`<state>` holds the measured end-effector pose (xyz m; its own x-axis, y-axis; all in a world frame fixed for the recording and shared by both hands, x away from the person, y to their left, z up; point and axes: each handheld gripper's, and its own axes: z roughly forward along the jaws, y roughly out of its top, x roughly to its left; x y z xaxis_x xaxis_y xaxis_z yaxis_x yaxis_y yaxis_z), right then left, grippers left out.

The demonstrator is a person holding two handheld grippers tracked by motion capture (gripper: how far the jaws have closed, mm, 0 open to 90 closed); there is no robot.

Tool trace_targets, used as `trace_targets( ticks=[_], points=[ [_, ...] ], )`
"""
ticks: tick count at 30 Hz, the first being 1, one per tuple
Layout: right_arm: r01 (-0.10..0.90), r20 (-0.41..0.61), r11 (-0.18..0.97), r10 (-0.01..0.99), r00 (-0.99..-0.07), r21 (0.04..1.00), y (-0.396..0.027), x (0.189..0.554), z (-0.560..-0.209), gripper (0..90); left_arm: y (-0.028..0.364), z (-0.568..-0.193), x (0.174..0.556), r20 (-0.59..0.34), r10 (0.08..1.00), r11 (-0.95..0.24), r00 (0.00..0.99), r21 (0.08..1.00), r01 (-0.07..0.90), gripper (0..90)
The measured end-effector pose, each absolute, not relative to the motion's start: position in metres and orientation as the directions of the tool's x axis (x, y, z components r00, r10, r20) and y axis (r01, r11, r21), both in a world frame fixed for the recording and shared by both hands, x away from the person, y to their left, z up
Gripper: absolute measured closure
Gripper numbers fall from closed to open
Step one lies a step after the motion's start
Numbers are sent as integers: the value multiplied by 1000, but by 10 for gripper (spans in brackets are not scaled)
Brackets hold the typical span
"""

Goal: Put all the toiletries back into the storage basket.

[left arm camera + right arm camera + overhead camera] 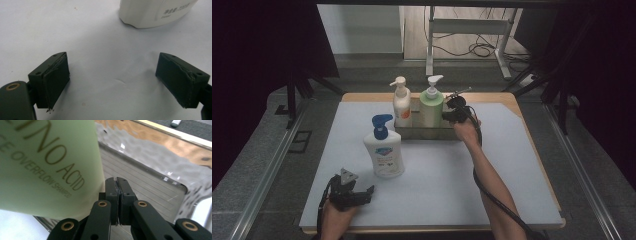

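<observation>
While the right hand-held gripper (451,111) sits at the centre of the high view with its jaws pressed together on nothing, its tip lies just beside the green shampoo bottle (431,107), on that bottle's right. In the right gripper view the closed hand-held gripper (116,182) points into the bare, ribbed floor of the metal tray (150,190), and the green bottle (47,165) takes up the upper left of the frame, very close to the left jaw; whether it touches the jaw I cannot tell.

The tray (412,132) stands at the upper middle of the high view, near the far edge of the table (512,170). It holds two upright pump bottles side by side: the green one on the right and a white-and-orange bottle (401,105) on the left. The right part of the tray is bare.

Below and to the left of the tray, a white bottle with a blue pump (384,150) stands upright on the table, apart from the tray.

At the lower left of the high view the left hand-held gripper (354,192) rests low over the table, jaws wide apart and holding nothing. In the left gripper view the base of the white bottle (152,12) shows at the upper right, clear of the open left hand-held gripper (112,80).
</observation>
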<state>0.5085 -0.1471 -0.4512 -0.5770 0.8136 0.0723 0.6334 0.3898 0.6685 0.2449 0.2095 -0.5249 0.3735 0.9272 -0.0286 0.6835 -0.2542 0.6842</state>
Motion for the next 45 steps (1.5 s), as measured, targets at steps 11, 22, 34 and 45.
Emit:
trace_targets(
  ticks=[11, 22, 34, 45],
  points=[
    [629, 62, 408, 806, -588, 662, -141, 508, -456, 881, 209, -525, 245, -29, 927, -254, 374, 684, 684, 115],
    [621, 57, 419, 798, -600, 663, -130, 507, -457, 878, 209, -525, 245, -29, 927, -254, 373, 684, 684, 115],
    [612, 56, 442, 780, -623, 656, -118, 505, -460, 891, 210, -525, 245, -29, 927, -254, 374, 684, 684, 115],
    [606, 42, 456, 776, -629, 652, -116, 503, -457, 897, 210, -525, 245, -29, 927, -254, 373, 684, 684, 115]
  ],
)
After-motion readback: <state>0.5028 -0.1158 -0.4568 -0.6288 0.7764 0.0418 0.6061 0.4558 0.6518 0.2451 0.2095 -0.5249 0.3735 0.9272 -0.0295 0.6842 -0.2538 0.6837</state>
